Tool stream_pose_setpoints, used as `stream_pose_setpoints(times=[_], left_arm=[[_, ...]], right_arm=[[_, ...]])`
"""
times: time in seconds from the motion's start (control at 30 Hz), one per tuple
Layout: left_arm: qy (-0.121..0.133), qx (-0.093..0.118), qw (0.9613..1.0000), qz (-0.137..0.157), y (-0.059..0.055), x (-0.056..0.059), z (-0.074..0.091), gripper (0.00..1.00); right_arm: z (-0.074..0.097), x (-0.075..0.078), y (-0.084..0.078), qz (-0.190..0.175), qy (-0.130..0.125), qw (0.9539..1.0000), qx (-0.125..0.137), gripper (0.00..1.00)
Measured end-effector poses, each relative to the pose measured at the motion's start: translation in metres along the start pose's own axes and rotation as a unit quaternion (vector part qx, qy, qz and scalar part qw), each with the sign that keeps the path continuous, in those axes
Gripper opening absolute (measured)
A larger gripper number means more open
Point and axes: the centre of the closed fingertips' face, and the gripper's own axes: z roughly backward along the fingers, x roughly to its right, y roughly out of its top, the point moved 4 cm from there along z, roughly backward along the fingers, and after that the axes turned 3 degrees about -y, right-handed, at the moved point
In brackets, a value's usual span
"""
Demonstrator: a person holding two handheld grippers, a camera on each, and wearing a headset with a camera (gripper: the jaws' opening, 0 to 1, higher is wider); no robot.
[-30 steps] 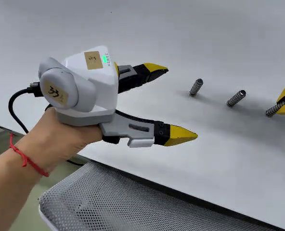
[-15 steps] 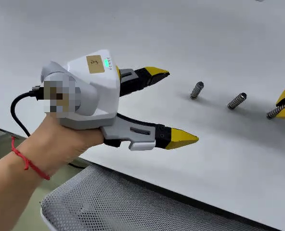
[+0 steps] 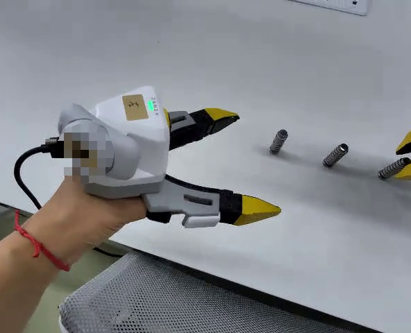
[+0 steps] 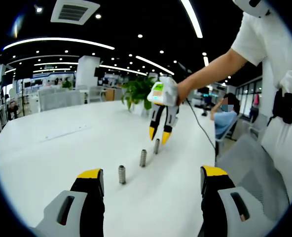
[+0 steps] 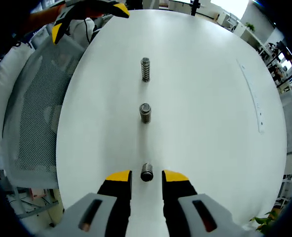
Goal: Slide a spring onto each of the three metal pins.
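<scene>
The nearest spring (image 5: 146, 173) stands on the table (image 5: 200, 98) between the yellow tips of my right gripper (image 5: 146, 176). That gripper's jaws are narrowly parted, with a thin gap on each side of the spring. Beyond it, in one straight row, stand the middle spring (image 5: 145, 112) and the far spring (image 5: 145, 69), each well apart from the next. I cannot tell whether a pin sits inside any of them.

My left gripper (image 3: 254, 161) hovers above the table's near edge, at the far spring's end of the row. Its jaws are spread wide and hold nothing. My hand (image 3: 87, 208) grips it from below, a red cord (image 3: 39, 232) circles the wrist, and a black cable (image 3: 21, 166) trails from its back.

The table is plain matte white, broad, with a rounded dark-lined edge. A flat white strip (image 5: 254, 94) lies on it, well away from the row. A grey mesh chair (image 3: 191, 298) is tucked against the near edge.

The left gripper view looks along the row to the right gripper at its far end. Behind it is an open office with long curved ceiling lights (image 4: 57, 42), a square vent (image 4: 74, 11), a potted plant (image 4: 136, 93), more white desks, and a seated person (image 4: 225, 116) in the background.
</scene>
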Motion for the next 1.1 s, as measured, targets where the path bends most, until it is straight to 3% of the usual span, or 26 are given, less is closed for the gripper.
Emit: stream_pose_setpoints(times=[0.27,0.47,0.6,0.73,0.83,0.93,1.0,1.1], left_arm=[[-0.003,-0.017,0.9997,-0.016,0.001,-0.002,0.002,0.84],[-0.005,-0.037,0.9988,-0.032,-0.001,-0.005,0.003,0.88],[-0.001,-0.043,0.9985,-0.035,-0.002,-0.009,0.006,0.92],[0.001,-0.046,0.9982,-0.039,-0.003,-0.012,0.008,0.96],[0.001,-0.052,0.9979,-0.038,-0.005,-0.013,0.009,0.99],[-0.001,-0.059,0.9972,-0.045,-0.007,-0.014,0.009,1.00],[-0.003,-0.066,0.9969,-0.043,-0.009,-0.014,0.010,1.00],[-0.004,-0.075,0.9962,-0.044,-0.012,-0.014,0.011,1.00]], right_arm=[[0.029,0.002,-0.005,-0.064,-0.031,0.9951,0.069,0.35],[0.050,-0.007,-0.022,-0.125,-0.066,0.9812,0.132,0.44],[0.064,-0.021,-0.034,-0.163,-0.085,0.9673,0.175,0.51],[0.066,-0.033,-0.055,-0.200,-0.095,0.9513,0.214,0.60],[0.070,-0.046,-0.061,-0.219,-0.106,0.9351,0.258,0.68],[0.068,-0.056,-0.068,-0.228,-0.112,0.9269,0.276,0.75],[0.067,-0.063,-0.072,-0.243,-0.117,0.9136,0.304,0.79],[0.065,-0.070,-0.079,-0.264,-0.122,0.8983,0.329,0.83]])
